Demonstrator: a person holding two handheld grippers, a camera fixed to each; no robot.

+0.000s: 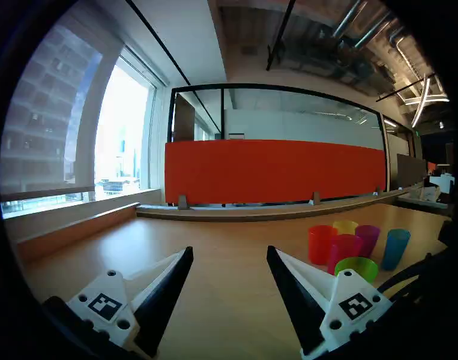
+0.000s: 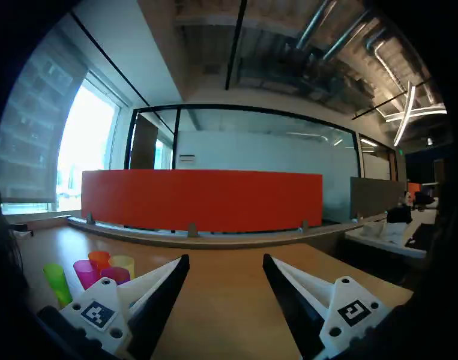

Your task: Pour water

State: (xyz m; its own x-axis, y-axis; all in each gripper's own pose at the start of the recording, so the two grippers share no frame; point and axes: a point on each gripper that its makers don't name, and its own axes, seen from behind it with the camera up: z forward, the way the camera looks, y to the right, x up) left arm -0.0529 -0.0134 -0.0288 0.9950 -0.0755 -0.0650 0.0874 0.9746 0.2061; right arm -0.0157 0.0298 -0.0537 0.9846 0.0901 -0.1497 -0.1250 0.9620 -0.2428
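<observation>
1. A wooden table (image 1: 168, 234) runs through an office. An orange screen (image 1: 271, 171) stands along its far edge at 12 o'clock, a bright window (image 1: 120, 138) is at 9 o'clock, and pipes (image 1: 355, 24) run overhead.
2. The left gripper (image 1: 229, 249) hangs over the table with its fingers spread apart and nothing between them. Bare wood stretches ahead of it to the screen.
3. In the left gripper view, six upright cups cluster at 4 o'clock near the table's right side: one orange cup (image 1: 320, 243), one yellow cup (image 1: 345, 226), one purple cup (image 1: 369, 235), one pink cup (image 1: 347, 247), one green cup (image 1: 356, 267) and one blue cup (image 1: 395, 247).
4. The right gripper (image 2: 225, 257) is likewise spread wide and holds nothing, with bare table (image 2: 225, 312) ahead.
5. In the right gripper view, five cups can be counted at 8 o'clock: green (image 2: 57, 282), pink (image 2: 84, 273), orange (image 2: 99, 259), yellow (image 2: 124, 263) and purple (image 2: 116, 275), just beside that gripper's left finger.
</observation>
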